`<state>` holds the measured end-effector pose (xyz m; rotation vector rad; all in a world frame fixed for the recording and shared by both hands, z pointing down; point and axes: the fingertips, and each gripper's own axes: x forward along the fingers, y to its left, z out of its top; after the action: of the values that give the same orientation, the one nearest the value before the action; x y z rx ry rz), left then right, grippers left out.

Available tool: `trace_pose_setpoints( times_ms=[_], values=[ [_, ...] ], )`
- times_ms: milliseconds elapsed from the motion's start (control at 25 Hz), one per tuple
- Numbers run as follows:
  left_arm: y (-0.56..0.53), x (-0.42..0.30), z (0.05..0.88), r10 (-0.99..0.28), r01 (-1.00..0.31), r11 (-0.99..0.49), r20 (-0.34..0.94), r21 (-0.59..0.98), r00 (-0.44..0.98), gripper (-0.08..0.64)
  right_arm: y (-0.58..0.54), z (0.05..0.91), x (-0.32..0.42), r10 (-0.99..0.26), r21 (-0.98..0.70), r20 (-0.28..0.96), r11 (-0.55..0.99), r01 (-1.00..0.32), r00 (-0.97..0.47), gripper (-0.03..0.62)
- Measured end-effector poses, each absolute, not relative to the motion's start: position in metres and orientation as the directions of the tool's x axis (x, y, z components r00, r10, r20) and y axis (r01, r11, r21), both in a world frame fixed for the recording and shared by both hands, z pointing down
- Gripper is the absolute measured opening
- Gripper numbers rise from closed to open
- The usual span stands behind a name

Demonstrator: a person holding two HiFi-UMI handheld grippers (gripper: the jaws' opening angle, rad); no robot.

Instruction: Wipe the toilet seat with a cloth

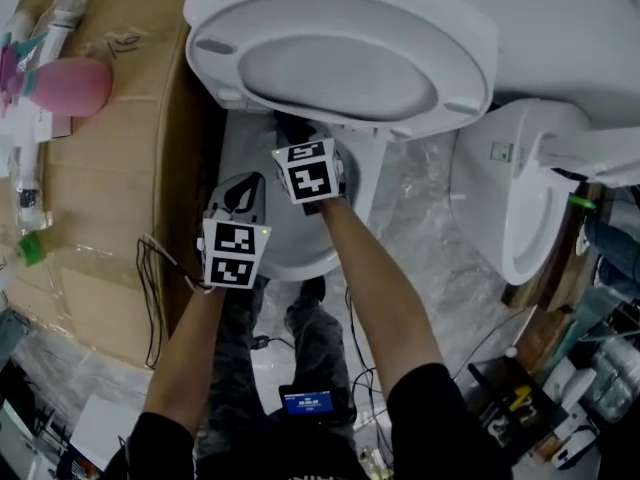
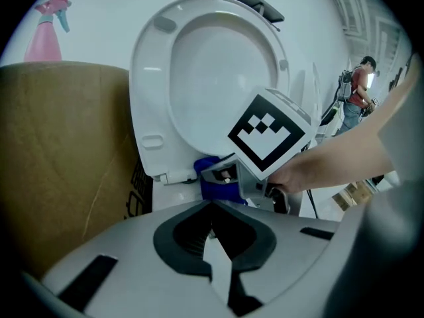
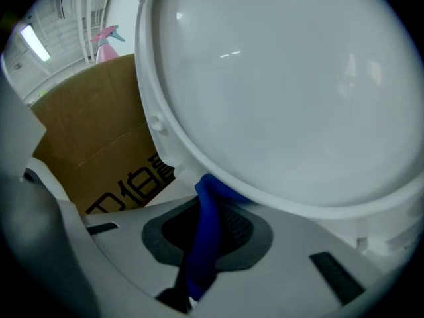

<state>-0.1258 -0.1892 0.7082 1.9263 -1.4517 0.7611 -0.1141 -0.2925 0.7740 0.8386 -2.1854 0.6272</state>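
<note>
Blue cloth (image 3: 202,244) pinched in the fingers of the right gripper (image 3: 207,201) meets the hinge-end rim of the raised toilet seat (image 2: 154,91). The left gripper (image 2: 213,234) hovers with fingers closed, empty. Wiping well likely means steady pressure, following the ring around.

a pink plastic spray bottle (image 1: 66,86) lies on the brown cardboard box (image 1: 110,178), left of the white porcelain toilet (image 1: 300,258). the right claw's (image 3: 211,207) blue cloth (image 3: 202,250) sits below its raised seat (image 1: 340,58).
</note>
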Motion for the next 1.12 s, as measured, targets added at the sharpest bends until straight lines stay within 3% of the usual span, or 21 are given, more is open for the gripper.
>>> trace_pose_setpoints(
  times_ms=[1120],
  values=[
    [-0.213, -0.063, 0.685, -0.593, -0.949, -0.3, 0.761, 0.093, 0.263, 0.012, -0.316, 0.719, 0.068, -0.568, -0.094, 0.74, 0.442, -0.892, -0.36, 0.058]
  ],
)
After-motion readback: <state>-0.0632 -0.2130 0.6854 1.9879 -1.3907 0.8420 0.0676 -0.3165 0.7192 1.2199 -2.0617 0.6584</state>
